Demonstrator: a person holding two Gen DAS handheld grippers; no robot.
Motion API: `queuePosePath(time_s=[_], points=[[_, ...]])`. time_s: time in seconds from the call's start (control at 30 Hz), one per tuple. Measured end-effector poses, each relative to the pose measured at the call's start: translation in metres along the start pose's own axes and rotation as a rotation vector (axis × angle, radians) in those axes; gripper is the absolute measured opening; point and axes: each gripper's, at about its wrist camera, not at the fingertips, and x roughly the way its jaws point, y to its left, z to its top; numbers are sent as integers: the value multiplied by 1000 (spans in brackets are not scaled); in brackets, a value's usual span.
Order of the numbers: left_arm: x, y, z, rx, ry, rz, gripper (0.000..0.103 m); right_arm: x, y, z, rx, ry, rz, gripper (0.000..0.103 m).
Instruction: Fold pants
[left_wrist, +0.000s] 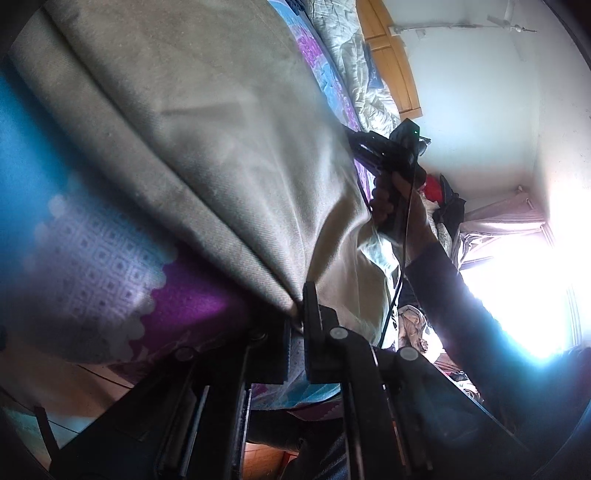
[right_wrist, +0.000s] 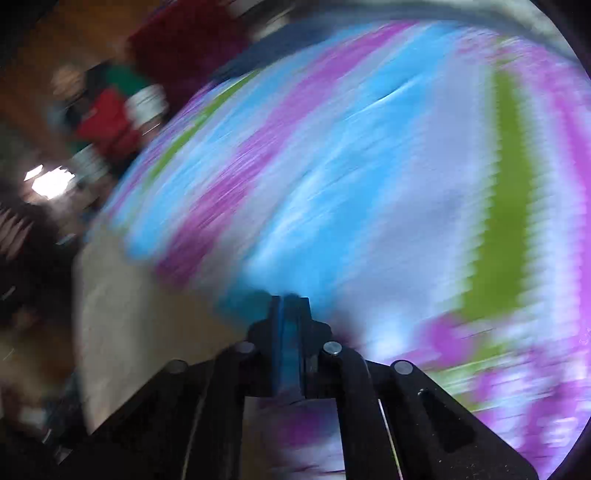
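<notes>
Patterned bedsheet (right_wrist: 369, 166); left tool (left_wrist: 297, 314) pinches pants (left_wrist: 203, 129); right tool (right_wrist: 290, 306) clenched.

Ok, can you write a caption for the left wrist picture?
The left claw pinches the beige pants above a colourful bedsheet.

pants (left_wrist: 207, 155): matt beige woven cloth, fine twill ribbing, soft creases. bedsheet (left_wrist: 92, 266): printed cloth in blue, purple and white, matt. left gripper (left_wrist: 297, 317): matt black plastic, dull metal pins. headboard (left_wrist: 391, 70): smooth, faintly glossy wood. quilt (left_wrist: 351, 59): crumpled pale cloth.
</notes>
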Motion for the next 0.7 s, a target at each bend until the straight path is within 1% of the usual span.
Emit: queuePosePath(time_s=[0.03,0.07,0.1,0.13,0.17,0.2,0.23,0.27,0.3,0.33,0.37,0.4,0.43,0.47,0.5,0.53,0.57,0.6,0.63,0.67,0.7], points=[[-2,1,0,-3,4,0,8,-15,-2,4,24,-43,7,17],[-4,0,-1,-2,9,2,8,-34,4,4,40,-73,113,17],[-6,-2,-1,6,14,7,9,-49,16,-2,18,-84,193,22],[-9,-4,-2,21,17,11,10,-60,33,-15,-19,-73,282,27],[-12,-6,-3,39,24,9,11,-67,42,-30,-42,-38,351,35],[-14,-6,-3,48,33,8,12,-65,52,-51,-52,15,405,36],[-15,-6,-3,53,41,7,12,-59,54,-73,-46,81,414,36],[-17,-5,-2,59,46,1,12,-50,50,-95,-42,151,373,35],[-20,-6,0,63,45,-7,12,-43,39,-115,-29,205,310,7],[-22,-8,4,66,46,-10,13,-50,19,-126,46,175,315,0],[-26,-10,8,80,44,-4,13,-62,-3,-132,148,142,293,0],[-34,-14,12,110,31,8,13,-84,-16,-136,211,80,226,0],[-45,-20,19,154,6,21,13,-108,-11,-140,207,15,132,4],[-53,-26,25,191,-10,21,14,-132,10,-142,174,-64,60,19],[-62,-33,31,238,-29,11,17,-148,32,-147,157,-132,68,31],[-69,-43,39,304,-40,-15,22,-159,61,-157,144,-199,123,36],[-69,-45,48,331,-27,-47,32,-160,90,-168,123,-234,180,41],[-67,-44,63,340,1,-95,35,-151,124,-182,87,-223,238,42],[-66,-41,75,343,-3,-92,34,-134,154,-197,54,-177,270,42],[-69,-36,85,344,-22,-75,33,-111,178,-209,39,-122,285,42],[-73,-29,97,340,-21,-89,34,-89,194,-223,52,-63,312,42]])
